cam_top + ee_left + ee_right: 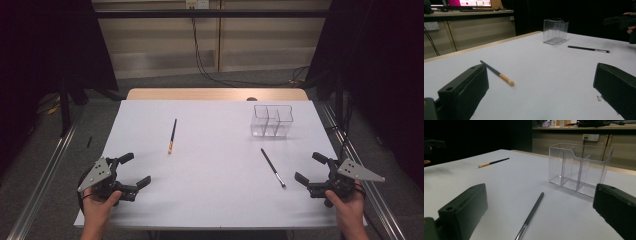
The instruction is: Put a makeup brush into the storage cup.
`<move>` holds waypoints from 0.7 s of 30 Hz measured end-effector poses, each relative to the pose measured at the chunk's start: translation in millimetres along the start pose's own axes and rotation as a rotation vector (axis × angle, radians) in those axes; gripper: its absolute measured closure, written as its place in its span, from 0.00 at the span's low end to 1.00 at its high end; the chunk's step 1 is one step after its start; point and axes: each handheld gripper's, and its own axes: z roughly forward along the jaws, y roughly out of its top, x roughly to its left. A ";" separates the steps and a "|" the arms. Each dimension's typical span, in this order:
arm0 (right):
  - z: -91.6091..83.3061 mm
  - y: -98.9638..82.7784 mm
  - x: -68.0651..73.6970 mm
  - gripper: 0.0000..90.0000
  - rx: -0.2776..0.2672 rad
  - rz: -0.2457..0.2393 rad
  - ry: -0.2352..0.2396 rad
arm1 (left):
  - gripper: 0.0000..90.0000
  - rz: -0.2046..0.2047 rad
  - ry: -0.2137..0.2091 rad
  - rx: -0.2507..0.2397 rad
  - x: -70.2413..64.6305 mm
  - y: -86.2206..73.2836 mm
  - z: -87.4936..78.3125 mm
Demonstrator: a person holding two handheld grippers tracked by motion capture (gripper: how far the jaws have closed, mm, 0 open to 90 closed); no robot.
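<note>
A clear plastic organiser (271, 120) with three compartments stands empty at the back right of the white table (215, 190). A dark-handled brush with an orange ferrule (172, 136) lies left of centre. A black brush with a silver ferrule (273, 167) lies at the right, in front of the organiser. My left gripper (136, 170) rests open at the near left corner, nothing between its jaws; it faces the orange brush (497, 73) and the organiser (555, 31). My right gripper (310, 168) rests open at the near right, the black brush (530, 214) lying ahead between its jaws, untouched, with the organiser (579, 168) beyond.
The white sheet ends on a wooden strip (215, 93) at the far edge. Metal rails (45, 175) run along both sides of the table. Black curtains hang left and right, and cables (210, 70) trail on the floor behind.
</note>
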 end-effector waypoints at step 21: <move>-3.9 -1.0 1.5 0.00 0.005 -0.005 -0.009 | 0.00 -0.048 0.032 0.024 9.0 7.7 21.8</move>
